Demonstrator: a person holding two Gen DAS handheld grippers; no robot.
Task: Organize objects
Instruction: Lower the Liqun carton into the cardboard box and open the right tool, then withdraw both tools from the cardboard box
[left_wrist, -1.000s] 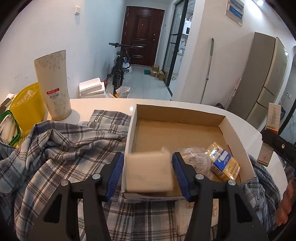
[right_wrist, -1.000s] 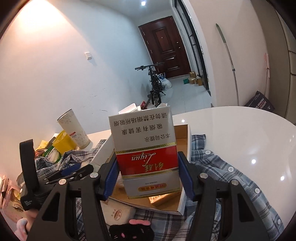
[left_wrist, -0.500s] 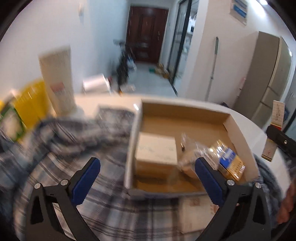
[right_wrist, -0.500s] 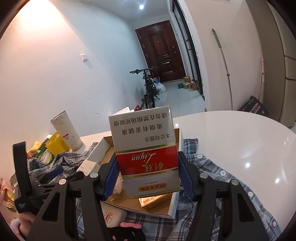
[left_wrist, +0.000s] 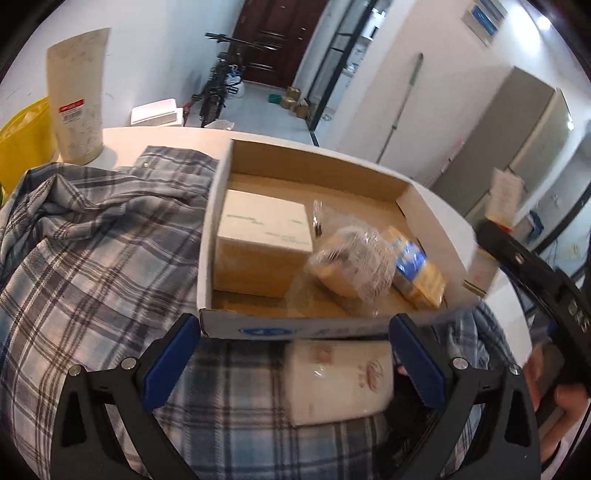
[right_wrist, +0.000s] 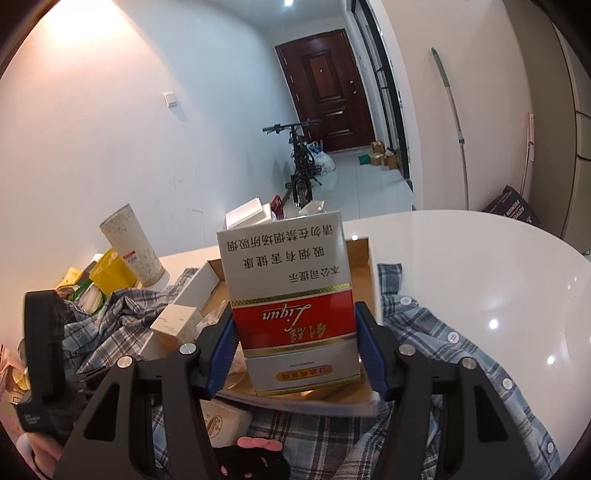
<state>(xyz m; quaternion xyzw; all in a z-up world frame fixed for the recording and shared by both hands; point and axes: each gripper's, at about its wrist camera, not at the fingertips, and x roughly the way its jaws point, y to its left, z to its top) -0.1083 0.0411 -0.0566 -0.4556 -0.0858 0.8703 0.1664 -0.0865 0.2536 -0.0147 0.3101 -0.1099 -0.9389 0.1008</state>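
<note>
Left gripper pose: I have the left gripper (left_wrist: 295, 354) tipped steeply down, hovering over the near edge of the cardboard box (left_wrist: 258, 328).
Left gripper opening: its jaws stand as wide as they go, after spreading within the last second; nothing is between them and the blue pads (left_wrist: 170, 358) touch nothing.
Small white carton: it sits inside the cardboard box, against the left wall (left_wrist: 264, 229), clear of my left gripper.
Other box contents: a crinkled clear bag (left_wrist: 351, 258) lies right of the small white carton, and a blue-and-gold pack (left_wrist: 417, 269) lies right of that.
Tissue pack: a soft white pack (left_wrist: 340, 380) lies on the plaid shirt (left_wrist: 92, 240), just outside the near wall of the box, under the open left jaws.
Right gripper pose: I hold the right gripper (right_wrist: 295, 347) angled moderately down, above the near right part of the box.
Right gripper opening: about half open, both pads pressed on the sides of a red-and-white cigarette carton (right_wrist: 291, 306), held upright with its print upside down.
Surface: white and round (right_wrist: 498, 266); the shirt is spread under the box.
Far left: a tall speckled cup (left_wrist: 77, 96) stands on the surface beside a yellow container (left_wrist: 22, 140).
</note>
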